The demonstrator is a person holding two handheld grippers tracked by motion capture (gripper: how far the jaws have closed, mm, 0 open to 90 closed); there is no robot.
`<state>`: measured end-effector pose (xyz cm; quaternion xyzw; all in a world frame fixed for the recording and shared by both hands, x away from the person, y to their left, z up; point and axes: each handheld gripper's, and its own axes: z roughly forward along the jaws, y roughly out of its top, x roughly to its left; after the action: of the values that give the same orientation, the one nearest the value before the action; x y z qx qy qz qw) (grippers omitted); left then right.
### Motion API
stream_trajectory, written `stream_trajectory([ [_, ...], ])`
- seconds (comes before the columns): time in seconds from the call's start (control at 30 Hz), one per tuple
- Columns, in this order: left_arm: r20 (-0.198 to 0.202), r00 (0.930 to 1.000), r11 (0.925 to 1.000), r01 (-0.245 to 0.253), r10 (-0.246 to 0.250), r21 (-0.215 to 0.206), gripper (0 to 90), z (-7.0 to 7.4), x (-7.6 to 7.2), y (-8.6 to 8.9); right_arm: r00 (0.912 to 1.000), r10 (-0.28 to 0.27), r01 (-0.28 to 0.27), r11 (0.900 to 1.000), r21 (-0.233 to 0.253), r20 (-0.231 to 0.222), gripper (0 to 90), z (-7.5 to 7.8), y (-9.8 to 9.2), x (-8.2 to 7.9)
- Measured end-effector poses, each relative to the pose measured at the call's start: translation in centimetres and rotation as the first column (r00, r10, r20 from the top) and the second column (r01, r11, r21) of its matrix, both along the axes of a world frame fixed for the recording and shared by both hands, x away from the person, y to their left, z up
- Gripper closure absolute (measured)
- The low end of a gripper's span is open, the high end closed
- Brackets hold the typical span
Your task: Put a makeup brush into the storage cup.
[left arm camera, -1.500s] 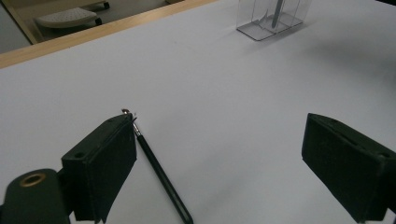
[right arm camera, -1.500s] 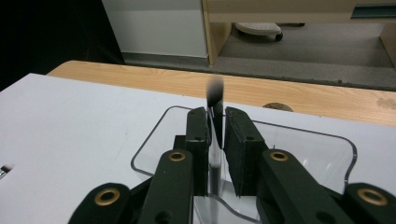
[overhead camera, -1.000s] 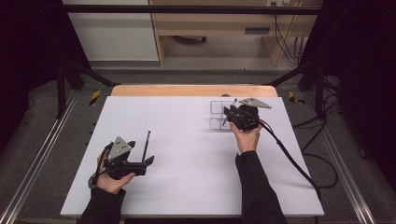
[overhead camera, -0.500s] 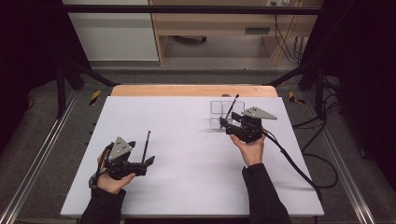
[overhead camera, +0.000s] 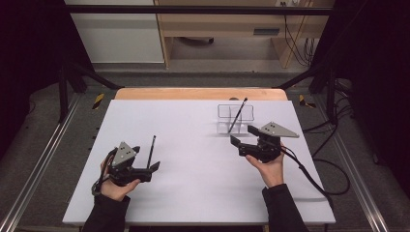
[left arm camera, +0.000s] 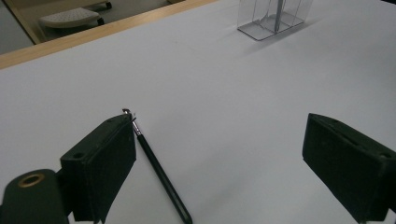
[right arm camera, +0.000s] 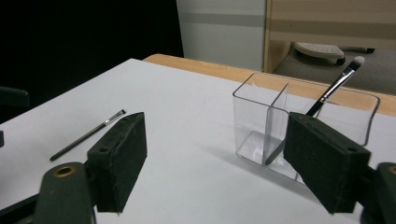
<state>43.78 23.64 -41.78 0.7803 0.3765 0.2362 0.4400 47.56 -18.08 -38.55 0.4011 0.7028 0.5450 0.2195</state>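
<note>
- High view: white worktop (overhead camera: 193, 193), two hand-held grippers, one clear organizer, two brushes.
- Left gripper (overhead camera: 153, 167) sits near the front-left of the worktop, held by the person's left hand (overhead camera: 113, 186). Fingers spread wide, nothing between them.
- Thin black brush (overhead camera: 151, 150) lies flat on the worktop just beside the left gripper's fingers. Long axis runs near front-to-back in the high view, slightly tilted; far end points away from the person.
- Left gripper view: the same brush (left arm camera: 159, 172) lies next to the left-hand finger (left arm camera: 100, 168), metal ferrule & small tip end at that finger's top corner, handle running back toward the camera. Touching the finger or just beside it: can't tell.
- Right gripper (overhead camera: 243, 136) sits right of centre, held by the right hand (overhead camera: 268, 166), fingers released, wide gap, empty.
- Clear divided organizer (overhead camera: 235, 112) stands toward the back of the worktop, just beyond the right gripper.
- Second brush (overhead camera: 237, 115) stands in the organizer, leaning; bristle end up & tilted toward the back right, handle end down in a compartment.
- Right gripper view: organizer (right arm camera: 261, 105) w/ a centre divider, leaning brush (right arm camera: 332, 87) w/ pale bristle tip at top, lower part hidden behind the right-hand finger (right arm camera: 327, 161). Flat brush (right arm camera: 86, 135) lies well apart at left.
</note>
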Motion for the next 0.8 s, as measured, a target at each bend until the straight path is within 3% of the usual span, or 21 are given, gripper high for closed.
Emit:
stream_trajectory([
  [0.37,-0.004,1.0000,1.0000,-0.009,0.009,-0.002,8.2,-0.1,0.0,0.1,0.9998,-0.003,0.002,0.999,-0.052,-0.021,9.0,-1.1,-1.3,-2.1],
  [0.8,-0.010,0.9998,0.9996,-0.019,0.019,-0.020,7.6,-0.1,0.2,0.5,0.9991,-0.031,0.030,0.999,-0.024,-0.030,6.2,-2.1,-3.1,-3.9],
])
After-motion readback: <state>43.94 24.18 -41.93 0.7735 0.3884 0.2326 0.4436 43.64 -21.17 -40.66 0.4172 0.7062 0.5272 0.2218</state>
